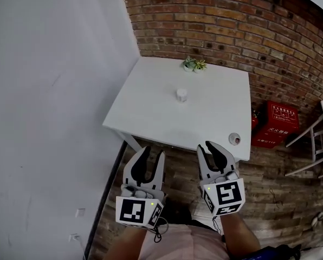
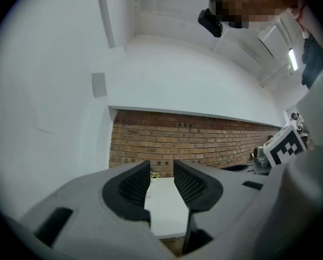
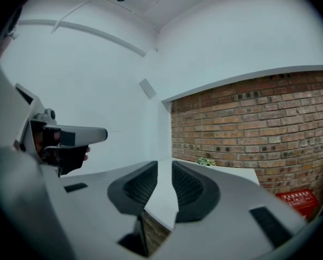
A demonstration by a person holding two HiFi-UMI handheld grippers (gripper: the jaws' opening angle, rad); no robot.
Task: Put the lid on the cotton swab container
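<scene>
The left hand-held gripper point(image 1: 153, 155) and right hand-held gripper point(image 1: 207, 147) are grey, with black meshed pads point(image 2: 133, 187). Each carries a black-and-white marker cube point(image 1: 135, 210).

A white square surface point(image 1: 150, 110) fills the middle of the head view. Three things lie on it. A small potted plant point(image 1: 194, 64) sits near its upper edge. A white cotton swab container point(image 1: 181, 95) stands upright around the centre. A round lid point(image 1: 234, 138) lies well apart from both, by the lower right corner.
</scene>
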